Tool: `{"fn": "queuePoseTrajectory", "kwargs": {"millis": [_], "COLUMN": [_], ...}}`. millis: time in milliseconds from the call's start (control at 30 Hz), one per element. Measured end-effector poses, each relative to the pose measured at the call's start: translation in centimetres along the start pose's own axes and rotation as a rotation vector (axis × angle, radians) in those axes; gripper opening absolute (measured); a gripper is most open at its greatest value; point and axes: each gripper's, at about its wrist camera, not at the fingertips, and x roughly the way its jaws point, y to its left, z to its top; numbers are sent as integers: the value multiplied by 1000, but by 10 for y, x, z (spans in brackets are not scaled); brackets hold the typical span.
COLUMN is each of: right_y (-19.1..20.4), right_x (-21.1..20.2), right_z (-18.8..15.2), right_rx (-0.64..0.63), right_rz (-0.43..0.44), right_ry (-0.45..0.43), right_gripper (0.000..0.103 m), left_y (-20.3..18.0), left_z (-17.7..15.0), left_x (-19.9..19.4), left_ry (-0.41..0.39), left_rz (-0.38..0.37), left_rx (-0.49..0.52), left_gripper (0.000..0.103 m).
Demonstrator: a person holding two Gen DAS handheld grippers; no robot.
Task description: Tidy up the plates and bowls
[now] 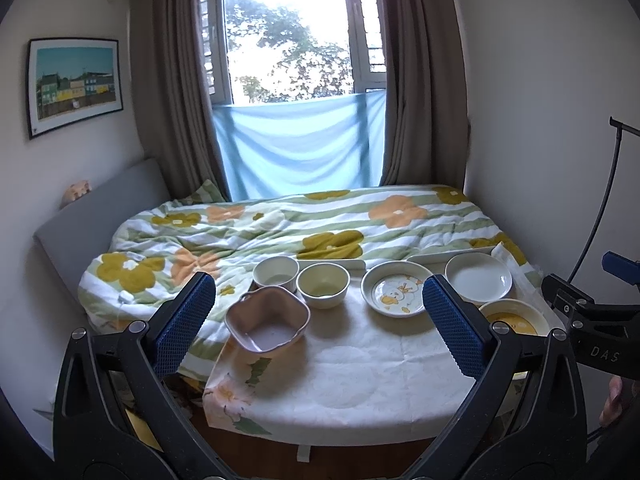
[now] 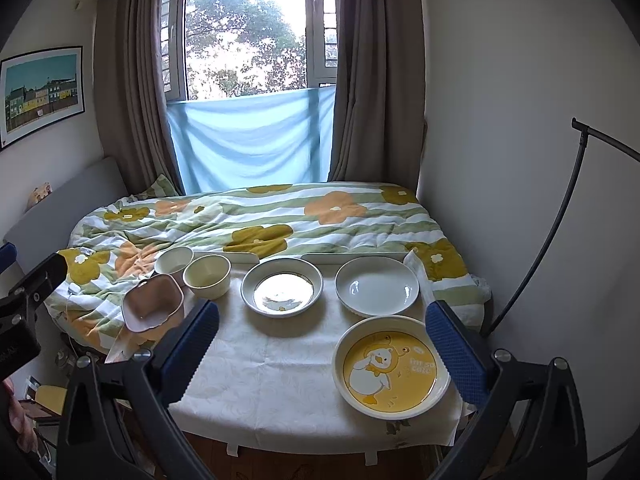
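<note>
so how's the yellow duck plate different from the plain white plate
The yellow duck plate has a yellow centre with a cartoon duck; the plain white plate has no picture. The duck plate sits at the near edge of the table, with the white plate behind it. Its rim looks steeper. Both are round, upright and empty.

Two wide fisheye views, side by side, look forward from above the near edge of a cloth-covered table (image 1: 360, 380), toward a bed and window. The left view sits further left, nearer the pink bowl (image 1: 267, 318); the right view sits nearer the yellow duck plate (image 2: 394, 368). Both share the table.
</note>
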Motion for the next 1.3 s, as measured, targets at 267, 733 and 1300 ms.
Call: {"fn": "queuePoseTrajectory", "kwargs": {"millis": [267, 733, 1300], "right_y": [1, 2, 0], "right_x": [0, 2, 4], "right_z": [-2, 0, 1], "right_rx": [-10, -17, -13], "right_rz": [22, 38, 38], "right_ry": [-8, -6, -4], "right_gripper": [103, 103, 103], "left_y": [-3, -3, -5], "left_z": [2, 3, 6], "left_x": [-3, -4, 1], "left_ry": [2, 8, 12], "left_rz": [-16, 0, -9], "left_rx": [0, -2, 0], "left_gripper": [103, 103, 103]}}
